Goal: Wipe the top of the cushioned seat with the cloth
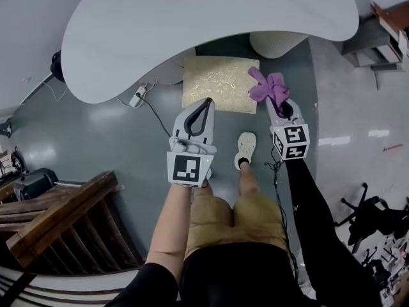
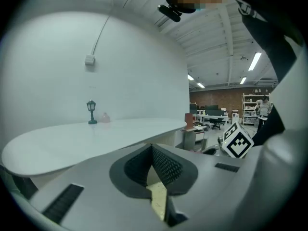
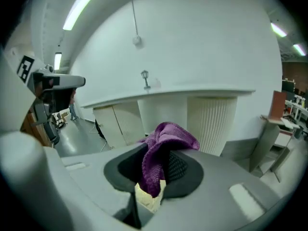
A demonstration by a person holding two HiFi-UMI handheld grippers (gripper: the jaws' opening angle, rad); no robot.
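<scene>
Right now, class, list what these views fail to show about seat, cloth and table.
- Gold patterned cushioned seat: legs hidden beneath its own top, head view.
- Purple knitted cloth: whether it touches the seat is unclear, head view.
- Small green lamp ornament: too small for detail, left gripper view.

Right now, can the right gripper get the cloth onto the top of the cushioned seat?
Probably yes. The right gripper holds the purple cloth over the seat's right edge, with nothing between them. Most of the seat top lies clear of the white table.
</scene>
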